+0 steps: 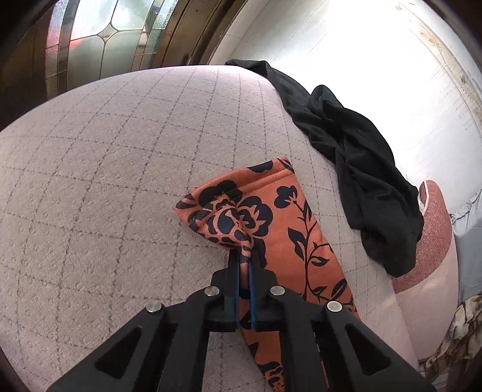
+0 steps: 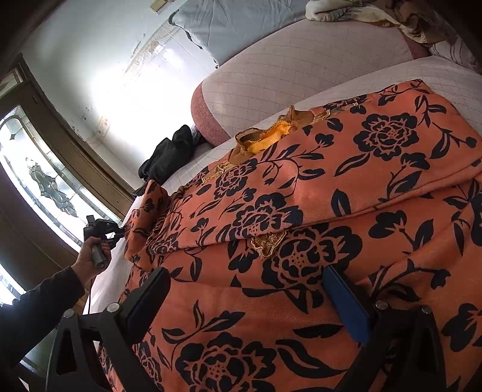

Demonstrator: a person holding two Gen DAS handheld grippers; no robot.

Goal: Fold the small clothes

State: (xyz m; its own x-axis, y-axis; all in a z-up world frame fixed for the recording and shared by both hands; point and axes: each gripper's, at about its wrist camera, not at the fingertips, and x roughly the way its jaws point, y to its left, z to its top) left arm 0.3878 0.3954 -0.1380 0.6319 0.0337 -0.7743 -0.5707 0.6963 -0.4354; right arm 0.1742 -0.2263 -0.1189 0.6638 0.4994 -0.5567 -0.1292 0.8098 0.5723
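An orange garment (image 1: 289,217) with a black flower print lies on the quilted sofa seat (image 1: 120,181). My left gripper (image 1: 244,256) is shut on a bunched end of the garment, pinched between the two black fingers. In the right wrist view the same orange garment (image 2: 301,187) is spread wide, folded over itself, with a yellow lace collar (image 2: 265,138) showing. My right gripper (image 2: 247,298) stands open just above the cloth, its fingers far apart. At the garment's far left end the left gripper (image 2: 123,231) is held by a person's hand (image 2: 90,256).
A crumpled black garment (image 1: 355,156) lies at the seat's far edge, next to the pink armrest (image 1: 433,229); the black garment (image 2: 171,153) also shows in the right wrist view. A glass-panelled door (image 1: 99,36) stands behind. A pale blue pillow (image 2: 235,27) and a patterned blanket (image 2: 376,15) rest on the sofa back.
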